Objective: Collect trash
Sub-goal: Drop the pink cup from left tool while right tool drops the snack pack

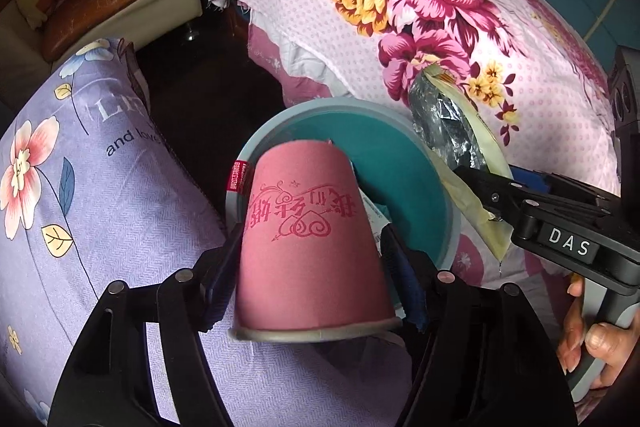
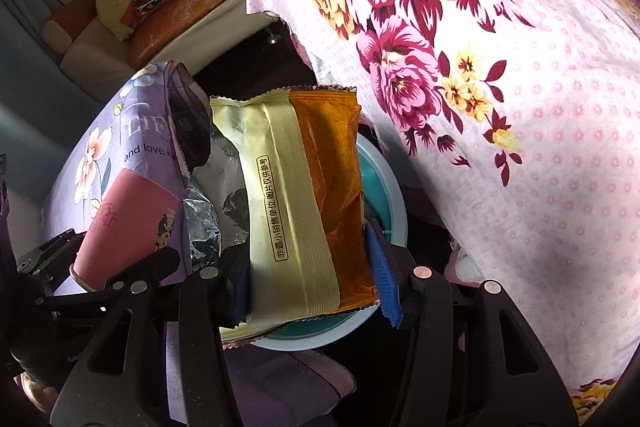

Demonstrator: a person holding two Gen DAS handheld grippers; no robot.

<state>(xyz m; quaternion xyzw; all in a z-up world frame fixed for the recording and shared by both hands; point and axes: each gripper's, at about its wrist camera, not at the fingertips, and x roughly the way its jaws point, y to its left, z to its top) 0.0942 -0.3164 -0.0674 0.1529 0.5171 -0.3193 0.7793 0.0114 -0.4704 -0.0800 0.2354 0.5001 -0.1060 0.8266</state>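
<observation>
Matt paper cup point(image 1: 308, 239) (glossy foil wrapper point(image 2: 296, 203))

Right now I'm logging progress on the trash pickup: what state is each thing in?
Pink paper cup: upside down, clamped over the bin.
Snack wrapper: torn open, clamped over the bin.
Teal trash bin: open, some trash inside.
Left gripper: shut on cup.
Right gripper: shut on wrapper.

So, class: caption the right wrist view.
Right gripper holding a snack wrapper above the teal bin.
</observation>
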